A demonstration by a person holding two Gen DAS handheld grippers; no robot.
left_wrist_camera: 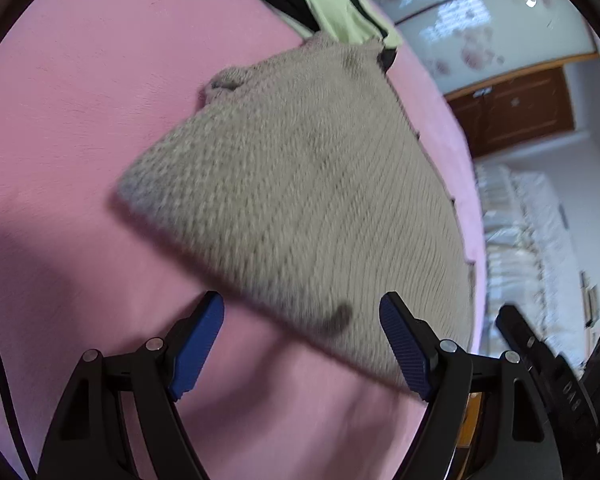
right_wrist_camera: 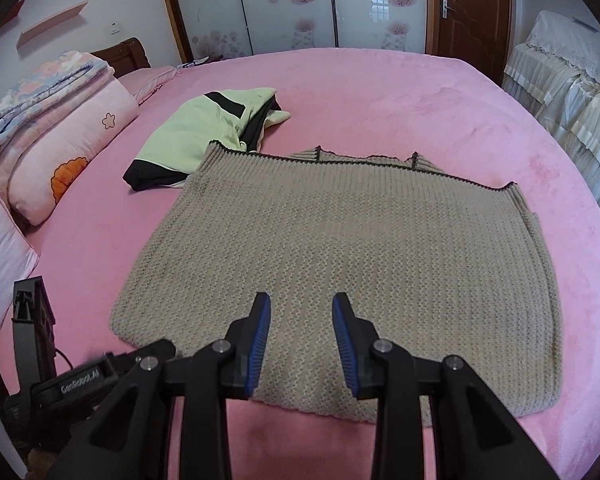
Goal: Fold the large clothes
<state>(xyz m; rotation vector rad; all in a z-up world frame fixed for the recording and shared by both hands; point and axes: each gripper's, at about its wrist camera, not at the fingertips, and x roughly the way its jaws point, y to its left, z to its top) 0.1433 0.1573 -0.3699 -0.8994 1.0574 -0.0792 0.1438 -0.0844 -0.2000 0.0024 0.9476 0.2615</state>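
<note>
A beige knit sweater (right_wrist_camera: 340, 256) is lying spread flat on the pink bed (right_wrist_camera: 440, 100), its dark-trimmed edge pointing toward the far wardrobe doors (right_wrist_camera: 292, 4). Just beyond its far left corner, a light green and black garment (right_wrist_camera: 204, 132) is sitting in a loose heap, touching the knit. A folded floral quilt (right_wrist_camera: 56, 128) is resting at the left side of the bed. The right tongs (right_wrist_camera: 301, 344) are hanging over the sweater's near edge with their blue pads partly apart and nothing clamped between them. The left tongs (left_wrist_camera: 302, 344) are hovering over the sweater's near corner, jaws standing wide, with the knit showing between the pads (left_wrist_camera: 198, 348) but not pinched by them; that view is blurred. White frilled covers (right_wrist_camera: 572, 80) are draping furniture beside the bed on the right.
</note>
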